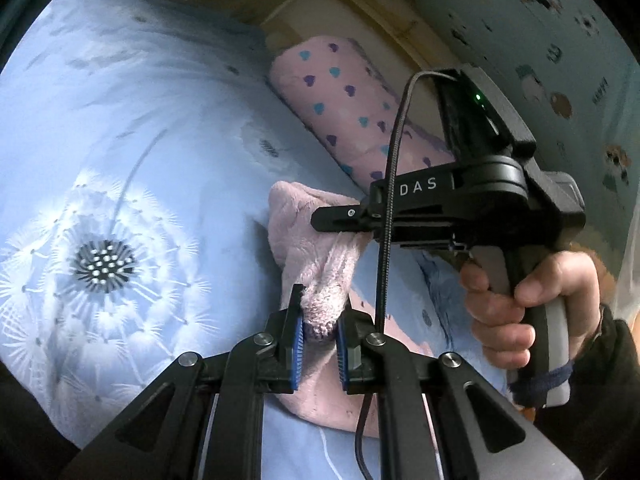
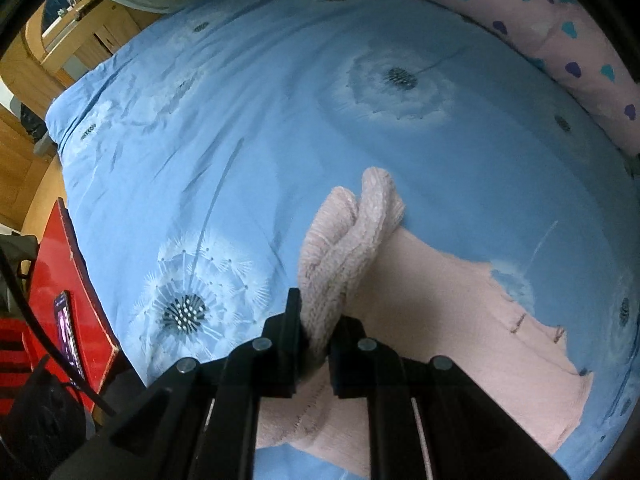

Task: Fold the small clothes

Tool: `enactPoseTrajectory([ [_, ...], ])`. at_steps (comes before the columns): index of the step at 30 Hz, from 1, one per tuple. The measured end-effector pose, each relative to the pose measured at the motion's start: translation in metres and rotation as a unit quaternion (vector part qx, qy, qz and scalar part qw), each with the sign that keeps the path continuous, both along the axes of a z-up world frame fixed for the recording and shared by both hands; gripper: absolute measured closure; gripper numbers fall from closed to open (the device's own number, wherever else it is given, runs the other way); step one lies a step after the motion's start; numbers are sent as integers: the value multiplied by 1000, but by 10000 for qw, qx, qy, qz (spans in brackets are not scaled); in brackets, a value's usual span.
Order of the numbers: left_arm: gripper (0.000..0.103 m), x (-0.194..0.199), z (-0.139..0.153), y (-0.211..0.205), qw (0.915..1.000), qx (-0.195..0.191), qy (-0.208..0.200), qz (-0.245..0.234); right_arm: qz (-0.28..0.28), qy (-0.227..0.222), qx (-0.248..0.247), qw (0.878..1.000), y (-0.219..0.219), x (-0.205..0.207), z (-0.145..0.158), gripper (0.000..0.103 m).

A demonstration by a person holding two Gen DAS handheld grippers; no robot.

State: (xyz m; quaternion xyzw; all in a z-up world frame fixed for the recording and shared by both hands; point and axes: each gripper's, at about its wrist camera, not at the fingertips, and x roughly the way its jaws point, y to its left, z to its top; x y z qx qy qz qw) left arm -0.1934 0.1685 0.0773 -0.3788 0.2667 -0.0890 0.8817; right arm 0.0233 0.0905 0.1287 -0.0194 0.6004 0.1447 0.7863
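Observation:
A small pink fleece garment [image 1: 316,240] [image 2: 440,312] lies partly on a blue dandelion-print bedsheet [image 1: 120,140] [image 2: 260,120]. My left gripper [image 1: 320,320] is shut on a bunched pink edge of it, lifted off the sheet. My right gripper [image 2: 316,332] is shut on a ribbed pink cuff or hem [image 2: 352,224] that sticks up past its fingers. In the left wrist view the right gripper [image 1: 340,216] reaches in from the right, held by a hand [image 1: 532,300], and pinches the garment's upper part. The rest of the garment spreads flat below the right gripper.
A pink pillow with blue and purple hearts [image 1: 352,108] [image 2: 560,28] lies along the bed's far edge. Left of the bed stand a red surface [image 2: 60,280] with a phone [image 2: 70,332] on it and wooden furniture [image 2: 80,40]. A printed wall [image 1: 540,20] rises behind.

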Motion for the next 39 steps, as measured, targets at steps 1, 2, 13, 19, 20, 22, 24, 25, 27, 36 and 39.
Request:
enactPoseTrajectory([
  [1,103,0,4,-6,9999,99,-47,-53,8,-41,16,10000,-5,-2,3,92],
  [2,103,1,9,-13,9997,218,-91,-98,24,-87,22,10000,-10,-5,6,92],
  [13,103,22,36,-109,9873,1123,-446,-1031,-154,-559,87,9983,-106,-48,28,92],
  [19,103,32,49,-171,9732,1608,-492,-1571,-558,-927,502,9929,-181,-81,30,92],
  [20,103,34,50,-182,9703,1695,-497,-1653,-630,-987,571,9915,-193,-86,29,92],
  [22,103,38,52,-206,9641,1871,-489,-1821,-822,-1088,813,9873,-222,-96,26,92],
  [24,103,41,53,-224,9587,1978,-443,-1995,-1090,-1122,1202,9804,-252,-104,18,91],
  [25,103,44,55,-235,9557,2013,-421,-2105,-1263,-1121,1419,9754,-269,-107,12,91],
  [27,103,49,57,-247,9530,2047,-388,-2198,-1613,-1106,1935,9614,-300,-114,-3,91],
  [36,103,75,61,-281,9469,1825,-272,-2634,-2747,-714,3389,8970,-386,-136,-51,88],
  [39,103,71,65,-295,9420,2042,-313,-2644,-3031,-370,3471,8867,-397,-136,-75,70],
])
